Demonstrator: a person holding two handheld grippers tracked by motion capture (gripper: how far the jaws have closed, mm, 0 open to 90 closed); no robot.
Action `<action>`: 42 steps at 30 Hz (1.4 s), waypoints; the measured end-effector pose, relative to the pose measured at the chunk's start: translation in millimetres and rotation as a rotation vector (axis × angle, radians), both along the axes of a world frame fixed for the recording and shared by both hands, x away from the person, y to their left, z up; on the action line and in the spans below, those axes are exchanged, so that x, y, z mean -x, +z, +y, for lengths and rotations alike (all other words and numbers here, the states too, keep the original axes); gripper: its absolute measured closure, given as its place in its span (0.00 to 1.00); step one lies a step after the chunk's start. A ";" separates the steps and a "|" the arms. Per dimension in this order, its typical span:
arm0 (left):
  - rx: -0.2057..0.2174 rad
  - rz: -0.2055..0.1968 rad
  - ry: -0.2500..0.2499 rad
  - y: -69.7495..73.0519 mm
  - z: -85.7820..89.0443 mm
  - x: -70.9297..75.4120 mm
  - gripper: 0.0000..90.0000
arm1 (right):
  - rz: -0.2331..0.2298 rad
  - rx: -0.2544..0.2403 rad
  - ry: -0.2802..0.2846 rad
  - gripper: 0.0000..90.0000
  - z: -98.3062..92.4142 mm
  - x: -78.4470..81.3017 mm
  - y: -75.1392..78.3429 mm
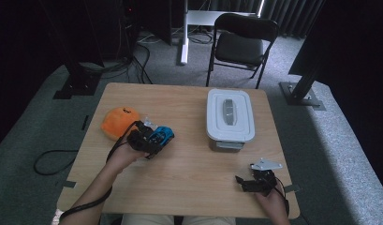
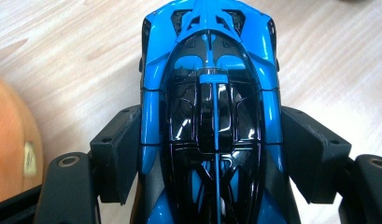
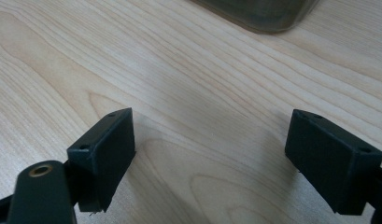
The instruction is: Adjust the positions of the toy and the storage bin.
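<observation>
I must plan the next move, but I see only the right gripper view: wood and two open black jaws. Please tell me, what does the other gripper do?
Observer: The left gripper is shut on a blue toy car; its pads press on the car's two sides.
Operator: Is something else near that car?
Observer: Yes, an orange plush toy lies on the table just beside it, on the left in the high view.
Operator: And the grey edge at the top of my view?
Observer: It is a white box with its lid on, at the table's far right part, beyond the right gripper.
</observation>
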State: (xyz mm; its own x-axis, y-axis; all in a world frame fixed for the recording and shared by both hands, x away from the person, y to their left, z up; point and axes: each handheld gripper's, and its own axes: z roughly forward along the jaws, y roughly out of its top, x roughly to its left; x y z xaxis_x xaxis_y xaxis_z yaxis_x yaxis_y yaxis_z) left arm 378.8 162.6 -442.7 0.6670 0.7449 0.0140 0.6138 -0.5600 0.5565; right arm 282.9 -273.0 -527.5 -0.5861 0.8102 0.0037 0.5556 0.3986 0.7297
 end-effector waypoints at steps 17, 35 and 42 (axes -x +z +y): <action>-0.022 -0.068 -0.026 -7.2 34.6 64.9 0.31 | 0.000 0.001 -0.004 0.17 -0.2 -0.1 0.0; -0.026 -0.034 0.016 -34.4 72.4 102.4 0.31 | -0.001 0.000 -0.011 0.17 -0.3 -0.2 -0.1; 0.002 -0.024 0.020 -44.5 82.1 105.7 0.31 | -0.001 0.000 -0.014 0.17 -0.4 -0.3 -0.1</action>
